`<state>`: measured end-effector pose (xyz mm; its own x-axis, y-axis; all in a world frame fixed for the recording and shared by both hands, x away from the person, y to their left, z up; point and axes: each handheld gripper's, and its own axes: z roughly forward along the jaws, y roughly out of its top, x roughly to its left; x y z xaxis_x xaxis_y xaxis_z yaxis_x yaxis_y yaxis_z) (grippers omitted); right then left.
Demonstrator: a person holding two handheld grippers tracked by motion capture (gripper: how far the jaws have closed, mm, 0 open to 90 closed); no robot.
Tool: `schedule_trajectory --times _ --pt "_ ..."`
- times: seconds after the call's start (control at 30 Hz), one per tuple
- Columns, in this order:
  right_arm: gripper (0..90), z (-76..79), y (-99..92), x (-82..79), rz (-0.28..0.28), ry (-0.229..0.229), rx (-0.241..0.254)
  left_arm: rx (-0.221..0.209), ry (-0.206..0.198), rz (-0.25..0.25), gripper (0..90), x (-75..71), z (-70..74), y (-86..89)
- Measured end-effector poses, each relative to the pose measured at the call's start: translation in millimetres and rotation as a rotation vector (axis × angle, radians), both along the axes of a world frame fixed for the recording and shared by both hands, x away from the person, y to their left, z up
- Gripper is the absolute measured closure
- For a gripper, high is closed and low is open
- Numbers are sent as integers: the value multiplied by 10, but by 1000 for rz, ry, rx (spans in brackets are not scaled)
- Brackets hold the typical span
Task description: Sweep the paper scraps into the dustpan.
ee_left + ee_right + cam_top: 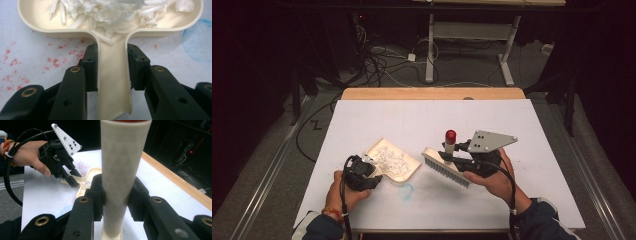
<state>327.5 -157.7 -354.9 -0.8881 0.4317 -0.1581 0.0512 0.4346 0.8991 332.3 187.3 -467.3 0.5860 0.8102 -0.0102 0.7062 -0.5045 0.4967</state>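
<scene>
My left gripper (368,171) clamps the handle of the cream plastic dustpan (393,160), full of white paper shreds (389,157), near-left on the white table (512,125). My right gripper (451,156) grips the cream red-capped hand brush (445,167), lifted just right of the pan. Sweeping looks done; next I'd set the brush down or carry the pan level.

Cream dustpan (394,162) holding white paper scraps (389,157); cream brush (446,167) tilted beside.

The dustpan (110,75) looks like smooth, faintly glossy cream plastic; the scraps (112,12) in it like crumpled white paper; the brush (446,169) handle matt plastic; the worktop (432,115) matt white, wood-edged.
</scene>
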Motion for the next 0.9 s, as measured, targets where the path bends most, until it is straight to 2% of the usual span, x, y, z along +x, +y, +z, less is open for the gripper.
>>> schedule_trajectory --times 0.43,0.9 --pt "704 -8 -384 -83 -38 14 2 -8 -7 39 632 12 5 30" --pt "704 -3 -801 -262 -83 26 -12 -8 -17 58 632 29 7 56"
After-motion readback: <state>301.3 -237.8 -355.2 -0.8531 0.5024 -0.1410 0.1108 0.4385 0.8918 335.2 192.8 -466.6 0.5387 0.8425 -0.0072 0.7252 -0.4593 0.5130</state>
